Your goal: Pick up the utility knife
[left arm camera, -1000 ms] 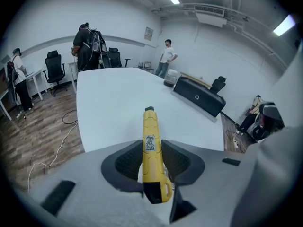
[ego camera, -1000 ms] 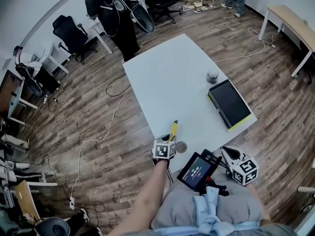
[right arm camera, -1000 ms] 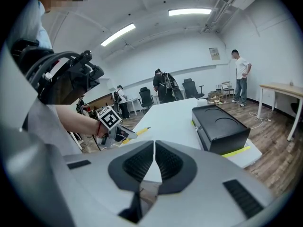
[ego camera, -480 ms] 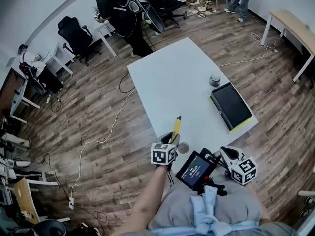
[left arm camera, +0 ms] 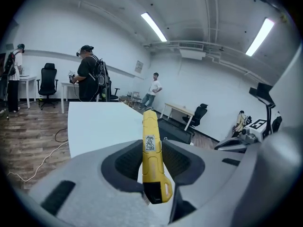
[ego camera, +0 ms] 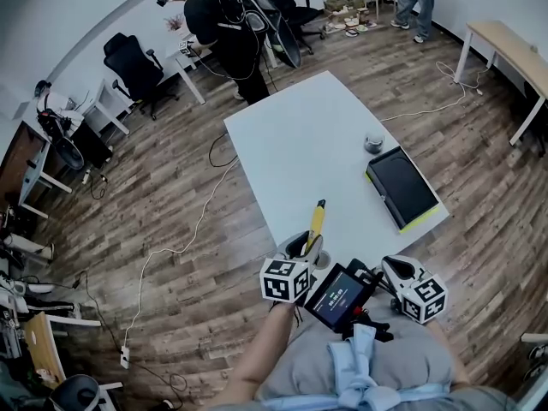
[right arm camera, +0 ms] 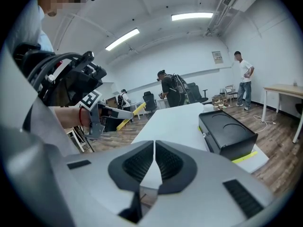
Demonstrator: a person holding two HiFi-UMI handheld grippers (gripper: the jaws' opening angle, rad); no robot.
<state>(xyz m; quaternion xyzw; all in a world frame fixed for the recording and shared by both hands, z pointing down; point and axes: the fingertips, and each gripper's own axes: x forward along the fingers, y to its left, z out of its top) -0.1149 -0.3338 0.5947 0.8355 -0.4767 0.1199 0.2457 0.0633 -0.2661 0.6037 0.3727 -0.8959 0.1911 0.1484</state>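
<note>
Left jaws: clenched on the yellow plastic utility knife (left arm camera: pixel 151 167), pads against both flat sides of its body.
Left gripper (left arm camera: pixel 152 145): pointing forward and slightly down.
Knife position: nose sticking out ahead past the jaw tips, butt end behind them; off the table, in the air over the near left edge of the white rectangular surface (ego camera: pixel 295 144).
Right jaws: pressed together, nothing between them.
Right gripper (right arm camera: pixel 153 148): low by the person's body, at the surface's near corner, well apart from the knife.
On the surface: black box with a yellow-green edge (ego camera: pixel 399 185) at the right side; small grey round object (ego camera: pixel 372 140) just beyond it.
Chest: black device with a lit screen (ego camera: pixel 339 296) between the two grippers.
Far end: person in black (ego camera: pixel 218 24) standing on the wood floor (ego camera: pixel 154 204).
</note>
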